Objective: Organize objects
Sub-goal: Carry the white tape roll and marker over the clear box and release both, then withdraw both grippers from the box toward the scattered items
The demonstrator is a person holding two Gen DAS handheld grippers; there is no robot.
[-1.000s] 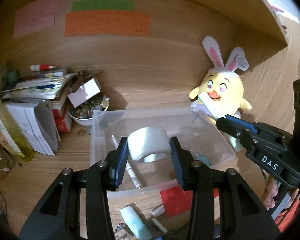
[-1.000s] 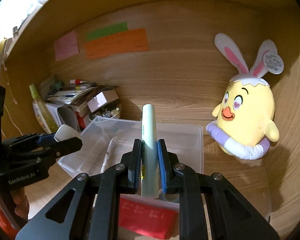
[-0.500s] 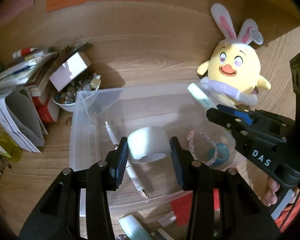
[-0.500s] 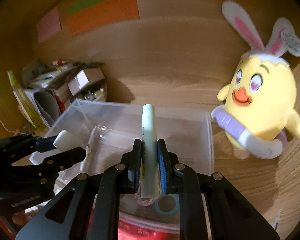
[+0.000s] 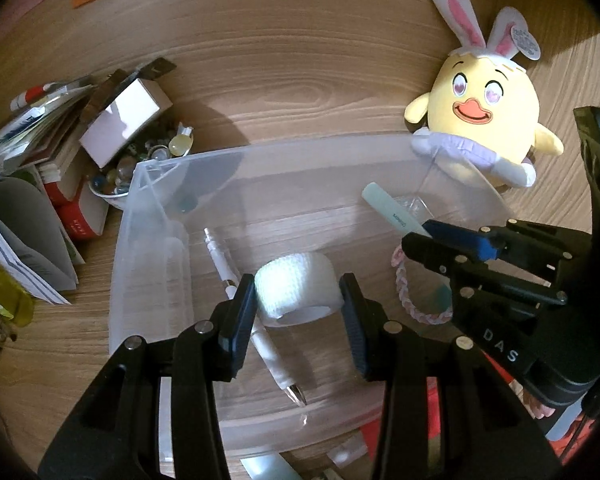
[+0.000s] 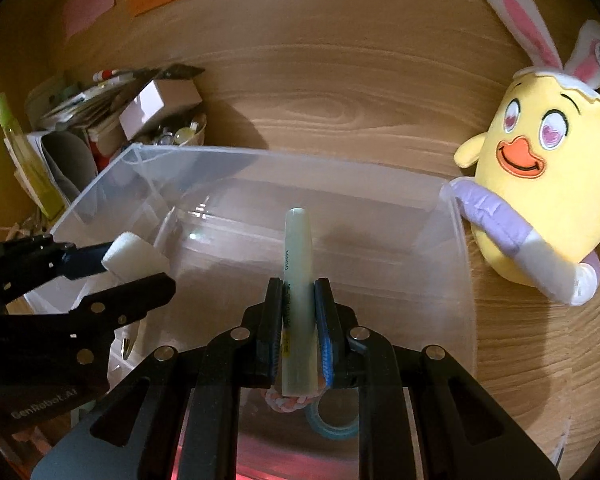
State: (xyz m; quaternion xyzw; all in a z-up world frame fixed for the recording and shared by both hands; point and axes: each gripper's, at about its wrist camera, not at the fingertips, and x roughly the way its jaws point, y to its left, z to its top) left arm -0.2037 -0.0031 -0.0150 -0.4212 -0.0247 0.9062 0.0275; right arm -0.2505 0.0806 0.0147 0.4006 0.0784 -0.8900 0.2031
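At nine o'clock we see stacked books (image 5: 40,168) on the surface (image 5: 300,80). Over the clear bin (image 5: 140,240), our left claw (image 5: 298,300) grips a white tape roll (image 5: 296,288) — right claw (image 6: 298,320) pinches a pale tube (image 6: 298,264) marked "MINISO". Plush chick (image 5: 488,120) at two o'clock.

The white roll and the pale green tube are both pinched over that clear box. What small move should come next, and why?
Probably lower both a little further, then let go. The left gripper holds the white roll and the right gripper holds the pale green tube, both above the clear box, not yet on its floor, where a white pen already lies.
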